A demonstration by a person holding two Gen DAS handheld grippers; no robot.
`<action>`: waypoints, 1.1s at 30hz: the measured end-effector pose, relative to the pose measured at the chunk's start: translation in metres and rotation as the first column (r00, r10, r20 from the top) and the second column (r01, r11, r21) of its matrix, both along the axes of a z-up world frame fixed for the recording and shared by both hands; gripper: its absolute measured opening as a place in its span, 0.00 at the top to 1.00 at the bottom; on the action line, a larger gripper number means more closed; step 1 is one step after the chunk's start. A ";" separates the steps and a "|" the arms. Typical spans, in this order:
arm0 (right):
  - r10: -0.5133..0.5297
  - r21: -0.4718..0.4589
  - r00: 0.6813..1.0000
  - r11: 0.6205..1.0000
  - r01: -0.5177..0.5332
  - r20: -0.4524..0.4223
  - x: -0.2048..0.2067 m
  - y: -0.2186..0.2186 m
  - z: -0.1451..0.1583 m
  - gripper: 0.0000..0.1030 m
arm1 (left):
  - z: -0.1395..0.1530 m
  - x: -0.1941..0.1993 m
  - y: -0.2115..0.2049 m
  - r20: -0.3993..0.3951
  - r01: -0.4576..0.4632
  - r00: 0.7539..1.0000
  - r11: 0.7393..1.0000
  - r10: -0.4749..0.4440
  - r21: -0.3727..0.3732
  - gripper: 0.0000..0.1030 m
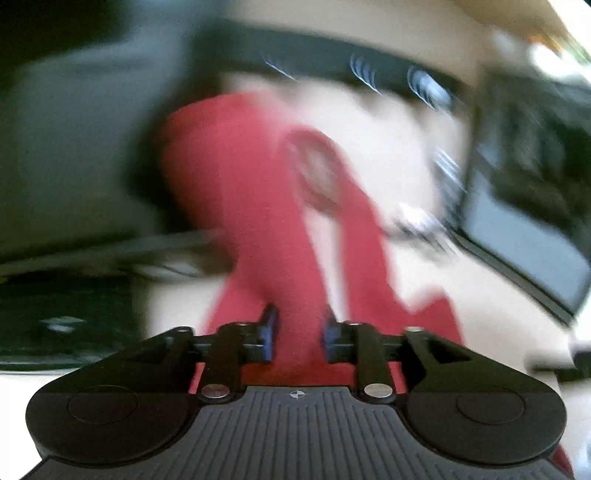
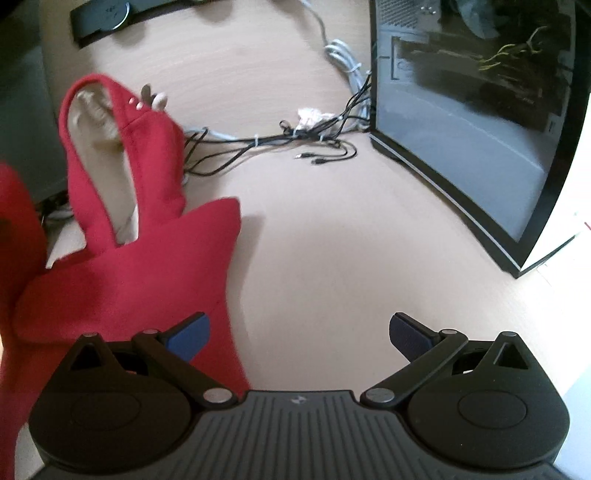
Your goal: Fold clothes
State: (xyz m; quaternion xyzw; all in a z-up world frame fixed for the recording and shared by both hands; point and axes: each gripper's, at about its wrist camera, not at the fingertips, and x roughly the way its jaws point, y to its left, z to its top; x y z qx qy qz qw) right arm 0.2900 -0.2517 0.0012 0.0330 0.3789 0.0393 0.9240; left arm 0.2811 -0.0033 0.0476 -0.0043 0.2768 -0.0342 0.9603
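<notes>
A red garment [image 1: 255, 206] with a loop-like strap hangs in front of the left wrist camera, badly motion-blurred. My left gripper [image 1: 298, 334] is shut on a fold of that red cloth, which bunches between the blue pads [image 1: 269, 332]. In the right wrist view the same red garment [image 2: 147, 266] lies partly on the pale wooden table [image 2: 332, 240] at the left, its strap part [image 2: 110, 147] lifted upward. My right gripper [image 2: 300, 338] stands wide open above the table, its left blue pad [image 2: 190, 338] over the cloth's edge, nothing between the fingers.
A black-framed computer case with a glass panel [image 2: 480, 140] stands at the right. Tangled black and white cables [image 2: 303, 136] lie behind the garment. A flat black object [image 2: 107, 18] sits at the far left back. Bare tabletop stretches between garment and case.
</notes>
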 end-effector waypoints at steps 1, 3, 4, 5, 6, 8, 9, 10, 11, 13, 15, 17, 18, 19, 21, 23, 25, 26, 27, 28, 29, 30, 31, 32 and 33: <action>0.000 0.002 1.000 1.000 0.000 0.005 0.002 -0.001 0.001 0.00 | -0.011 0.004 -0.012 -0.046 0.061 0.997 0.998 -0.061 0.015 0.51; 0.003 0.002 1.000 1.000 -0.003 0.012 0.005 -0.003 0.003 0.00 | -0.029 0.006 -0.029 -0.125 0.150 0.982 0.987 -0.141 0.058 0.43; 0.005 0.000 1.000 1.000 -0.005 0.014 0.006 -0.004 0.003 0.00 | -0.035 0.005 -0.034 -0.153 0.174 0.975 0.982 -0.161 0.076 0.38; 0.007 -0.003 1.000 1.000 -0.007 0.014 0.009 -0.003 0.003 0.00 | -0.038 0.004 -0.036 -0.166 0.188 0.971 0.979 -0.173 0.079 0.32; 0.009 -0.007 1.000 1.000 -0.009 0.014 0.011 -0.003 0.003 0.00 | -0.037 0.001 -0.034 -0.166 0.194 0.970 0.979 -0.180 0.066 0.21; 0.021 -0.015 1.000 1.000 -0.021 0.015 0.015 0.000 0.002 0.00 | -0.032 -0.005 -0.027 -0.162 0.200 0.968 0.979 -0.193 0.030 0.12; 0.031 -0.018 0.999 0.999 -0.031 0.017 0.017 0.003 0.002 0.00 | -0.028 -0.008 -0.023 -0.159 0.200 0.968 0.980 -0.196 0.010 0.09; 0.048 -0.016 0.999 0.999 -0.048 0.022 0.019 0.007 0.003 0.00 | -0.025 -0.012 -0.019 -0.158 0.197 0.968 0.980 -0.194 -0.001 0.09; 0.068 -0.014 0.997 0.998 -0.068 0.028 0.020 0.012 0.005 0.00 | -0.023 -0.016 -0.016 -0.164 0.192 0.968 0.981 -0.190 -0.003 0.09; 0.125 -0.005 0.991 0.992 -0.125 0.042 0.026 0.026 0.008 0.00 | -0.026 -0.019 -0.011 -0.184 0.175 0.968 0.984 -0.171 0.008 0.08; 0.178 -0.009 0.983 0.984 -0.178 0.052 0.035 0.043 0.010 0.00 | -0.030 -0.021 -0.006 -0.202 0.160 0.967 0.987 -0.153 0.018 0.08; 0.232 -0.024 0.971 0.973 -0.231 0.064 0.045 0.062 0.009 0.00 | -0.029 -0.023 -0.004 -0.208 0.152 0.967 0.988 -0.147 0.010 0.08; 0.264 -0.039 0.962 0.964 -0.262 0.061 0.051 0.072 0.007 0.00 | -0.029 -0.023 -0.003 -0.210 0.149 0.967 0.989 -0.144 0.006 0.08; 0.294 -0.063 0.955 0.955 -0.291 0.048 0.056 0.082 0.003 0.00 | -0.029 -0.024 -0.002 -0.213 0.145 0.967 0.989 -0.141 0.002 0.08; 0.310 -0.207 0.951 0.931 -0.302 0.005 0.066 0.097 -0.013 0.00 | -0.029 -0.026 0.000 -0.219 0.137 0.966 0.990 -0.135 -0.007 0.07; 0.306 -0.334 0.952 0.897 -0.291 -0.010 0.072 0.102 -0.031 0.00 | -0.028 -0.028 0.002 -0.224 0.130 0.966 0.991 -0.130 -0.015 0.07; 0.302 -0.310 0.953 0.906 -0.289 -0.007 0.076 0.092 -0.037 0.00 | -0.028 -0.029 0.004 -0.230 0.122 0.965 0.992 -0.124 -0.023 0.07; 0.285 -0.264 0.958 0.923 -0.281 -0.022 0.079 0.086 -0.037 0.00 | -0.028 -0.031 0.005 -0.233 0.118 0.965 0.993 -0.121 -0.028 0.06; 0.280 -0.248 0.960 0.928 -0.278 -0.028 0.080 0.085 -0.037 0.00 | -0.029 -0.032 0.007 -0.236 0.112 0.965 0.993 -0.117 -0.035 0.06; 0.277 -0.240 0.960 0.930 -0.277 -0.032 0.081 0.084 -0.037 0.00 | -0.029 -0.033 0.009 -0.238 0.107 0.965 0.993 -0.113 -0.038 0.06; 0.286 -0.258 0.958 0.924 -0.283 -0.026 0.080 0.087 -0.038 0.00 | -0.029 -0.034 0.010 -0.240 0.103 0.965 0.994 -0.110 -0.041 0.06; 0.296 -0.283 0.955 0.914 -0.290 -0.021 0.079 0.090 -0.037 0.00 | -0.028 -0.034 0.010 -0.239 0.100 0.965 0.994 -0.107 -0.038 0.06; 0.308 -0.308 0.951 0.904 -0.298 -0.016 0.078 0.093 -0.035 0.00 | -0.027 -0.034 0.009 -0.238 0.098 0.966 0.995 -0.104 -0.035 0.06; 0.324 -0.330 0.946 0.892 -0.307 -0.004 0.078 0.096 -0.028 0.00 | -0.025 -0.034 0.009 -0.237 0.096 0.966 0.995 -0.101 -0.033 0.06; 0.344 -0.340 0.938 0.887 -0.313 0.036 0.078 0.098 -0.016 0.00 | -0.024 -0.035 0.010 -0.234 0.093 0.967 0.995 -0.099 -0.037 0.05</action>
